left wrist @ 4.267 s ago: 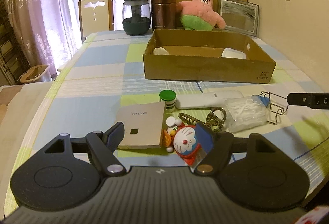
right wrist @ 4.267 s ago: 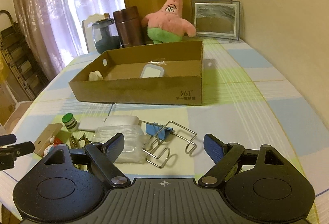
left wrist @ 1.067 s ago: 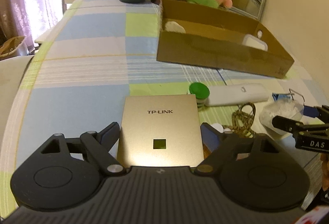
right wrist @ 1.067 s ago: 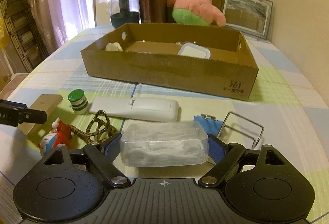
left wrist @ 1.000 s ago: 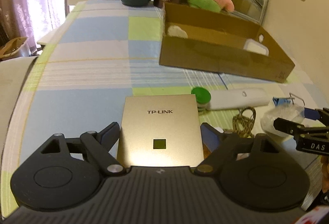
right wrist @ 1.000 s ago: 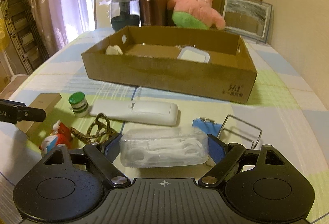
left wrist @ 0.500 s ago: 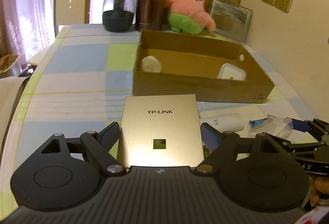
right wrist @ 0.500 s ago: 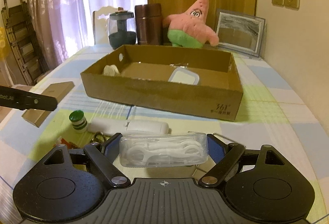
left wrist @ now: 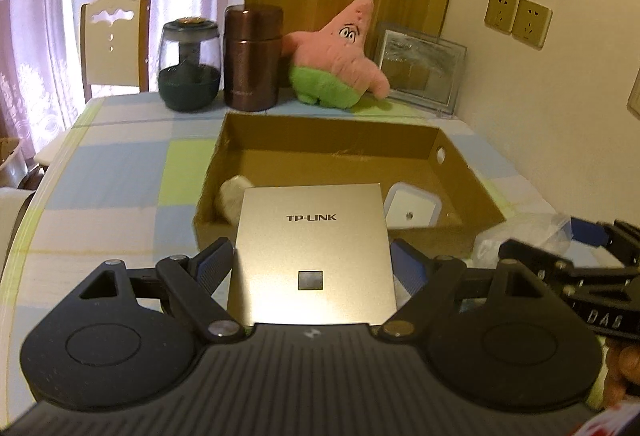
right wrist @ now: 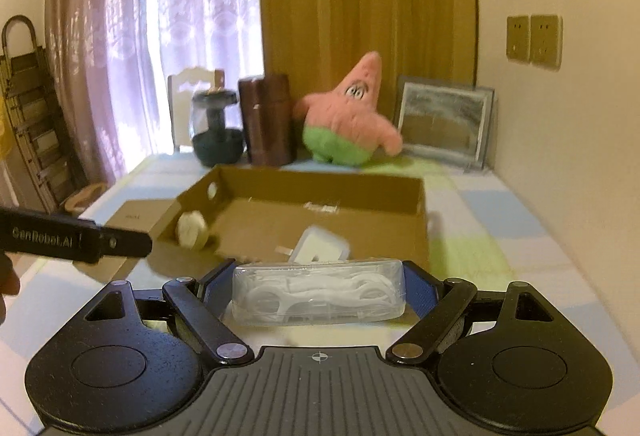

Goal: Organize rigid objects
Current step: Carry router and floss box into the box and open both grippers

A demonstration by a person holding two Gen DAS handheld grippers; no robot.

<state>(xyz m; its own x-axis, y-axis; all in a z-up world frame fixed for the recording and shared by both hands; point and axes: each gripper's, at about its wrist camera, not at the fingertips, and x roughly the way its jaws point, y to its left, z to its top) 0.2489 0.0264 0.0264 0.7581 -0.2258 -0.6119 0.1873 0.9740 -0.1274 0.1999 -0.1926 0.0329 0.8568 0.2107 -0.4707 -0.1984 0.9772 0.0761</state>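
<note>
left gripper (left wrist: 312, 262) clamps tp-link box (left wrist: 312, 252); right gripper (right wrist: 318, 288) seemingly grips clear case (right wrist: 318, 296).

- The left tool (left wrist: 312, 260) points forward and somewhat downward, its blue pads clamped on both side edges of a flat gold box (left wrist: 312, 252).
- The right tool (right wrist: 318, 286) tilts slightly downward, its pads pressed on the ends of a clear plastic case (right wrist: 318, 296).
- Both are held off the table (left wrist: 120, 172).

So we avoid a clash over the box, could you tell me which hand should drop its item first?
Probably the left: its claw holds the gold TP-LINK box squarely before the cardboard box; the right claw, holding the clear case, looks further back.
</note>
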